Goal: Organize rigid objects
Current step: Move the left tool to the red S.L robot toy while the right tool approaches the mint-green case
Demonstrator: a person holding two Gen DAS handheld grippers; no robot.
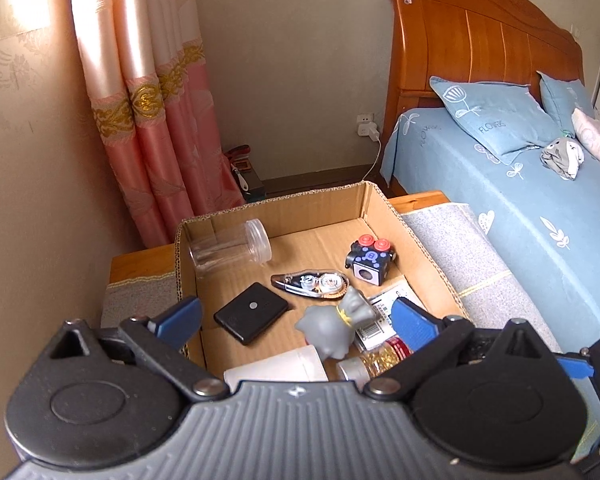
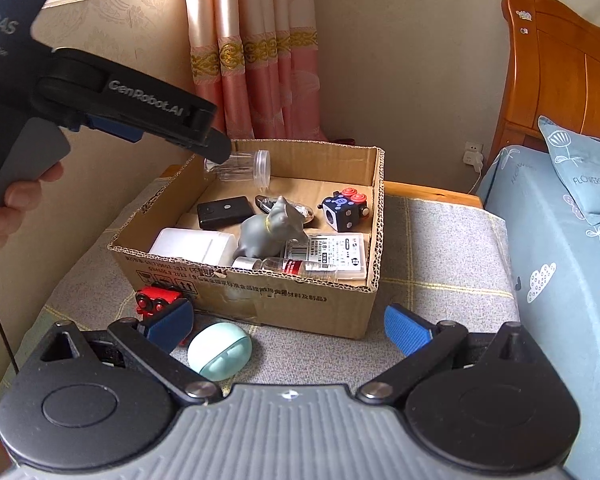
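Though most items already lie in the cardboard box, red toy car and mint case remain outside its near wall; left gripper and right gripper both spread, empty

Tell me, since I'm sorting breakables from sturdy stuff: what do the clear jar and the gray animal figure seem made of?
The clear jar: transparent, glossy, with a ribbed screw neck; probably plastic, though glass cannot be ruled out. The gray animal figure: smooth, matte, with soft rounded moulded shapes; likely vinyl or rubbery plastic.
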